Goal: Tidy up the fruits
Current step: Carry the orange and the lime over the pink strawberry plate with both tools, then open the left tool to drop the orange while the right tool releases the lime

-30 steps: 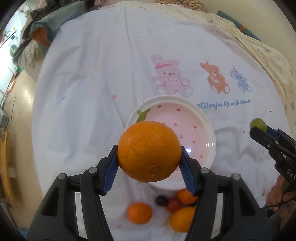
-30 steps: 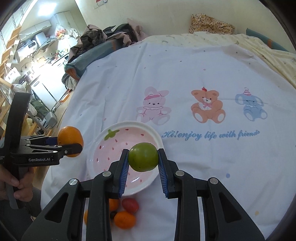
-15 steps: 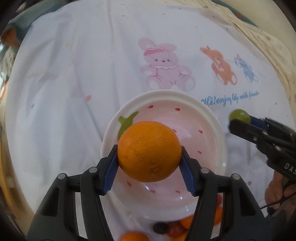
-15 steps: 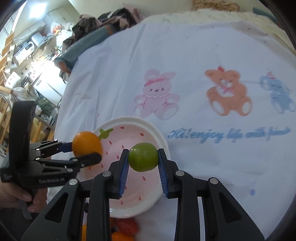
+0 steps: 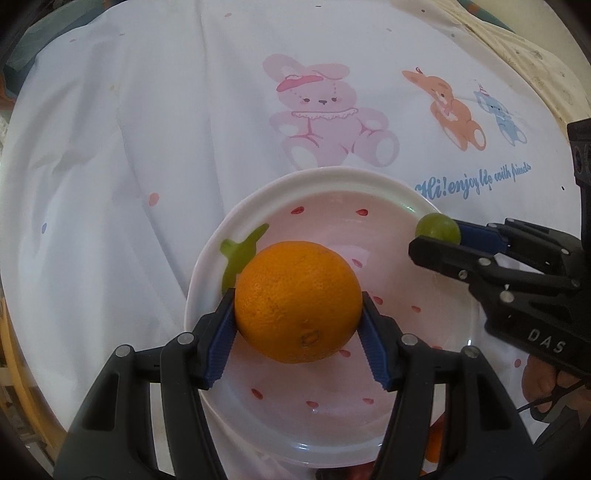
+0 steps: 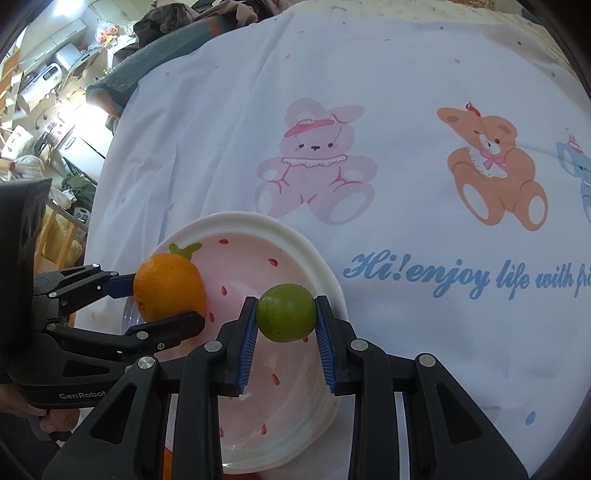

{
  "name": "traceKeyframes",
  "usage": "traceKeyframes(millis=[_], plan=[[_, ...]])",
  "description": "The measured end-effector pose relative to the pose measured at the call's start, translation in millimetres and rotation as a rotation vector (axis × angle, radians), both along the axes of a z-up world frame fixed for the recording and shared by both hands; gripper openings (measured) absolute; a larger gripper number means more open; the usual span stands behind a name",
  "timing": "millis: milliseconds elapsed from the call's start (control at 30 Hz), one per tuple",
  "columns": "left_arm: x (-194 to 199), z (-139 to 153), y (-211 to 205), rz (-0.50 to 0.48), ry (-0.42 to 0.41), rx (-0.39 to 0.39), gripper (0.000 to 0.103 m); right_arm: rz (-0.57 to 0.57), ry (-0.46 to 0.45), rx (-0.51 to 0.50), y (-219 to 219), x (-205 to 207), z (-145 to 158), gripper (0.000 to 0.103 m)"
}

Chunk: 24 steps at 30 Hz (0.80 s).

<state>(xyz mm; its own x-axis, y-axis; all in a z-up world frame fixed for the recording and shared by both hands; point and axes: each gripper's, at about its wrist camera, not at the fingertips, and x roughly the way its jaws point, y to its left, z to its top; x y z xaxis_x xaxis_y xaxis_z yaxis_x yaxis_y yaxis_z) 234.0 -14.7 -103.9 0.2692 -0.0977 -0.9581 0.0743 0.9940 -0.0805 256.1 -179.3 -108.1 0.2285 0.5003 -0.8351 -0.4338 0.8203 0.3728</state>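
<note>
The left gripper (image 5: 297, 325) clamps an orange (image 5: 298, 301) above the plate (image 5: 321, 179); the right gripper (image 5: 439, 240) pinches a green fruit (image 5: 436, 226) over the plate's right rim.

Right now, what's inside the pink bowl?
The bowl looks empty: only painted red seeds and a green leaf show. The orange and lime hang above it in the grippers, hiding parts of its bottom.

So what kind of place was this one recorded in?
Most likely a lived-in home, not a lab. The work surface is a cartoon-print cloth with a bunny and bears, over what may be a bed; clothes are heaped at its far edge, and a cluttered room with appliances lies beyond.
</note>
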Motion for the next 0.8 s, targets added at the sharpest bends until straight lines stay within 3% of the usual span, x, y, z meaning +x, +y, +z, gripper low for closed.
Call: traceKeyframes(millis=[367, 433, 500, 700, 767, 800], plan=[[2, -2, -3, -0.004, -0.006, 0.022, 0.06, 0.002, 0.017, 0.001, 3, 1, -4, 0.032], [1, -2, -4, -0.013, -0.014, 0.023, 0.064, 0.0, 0.023, 0.004, 3, 1, -4, 0.033], [-1, -1, -7, -0.027, -0.025, 0.039, 0.076, -0.003, 0.03, 0.009, 3, 2, -5, 0.033], [-2, 0, -11, -0.029, -0.021, 0.063, 0.083, -0.011, 0.036, 0.022, 1, 1, -5, 0.036], [-2, 0, -13, -0.042, -0.018, 0.065, 0.083, -0.012, 0.05, 0.027, 1, 2, -4, 0.043], [-2, 0, -14, -0.049, -0.02, 0.072, 0.084, -0.009, 0.056, 0.037, 1, 3, -3, 0.053]])
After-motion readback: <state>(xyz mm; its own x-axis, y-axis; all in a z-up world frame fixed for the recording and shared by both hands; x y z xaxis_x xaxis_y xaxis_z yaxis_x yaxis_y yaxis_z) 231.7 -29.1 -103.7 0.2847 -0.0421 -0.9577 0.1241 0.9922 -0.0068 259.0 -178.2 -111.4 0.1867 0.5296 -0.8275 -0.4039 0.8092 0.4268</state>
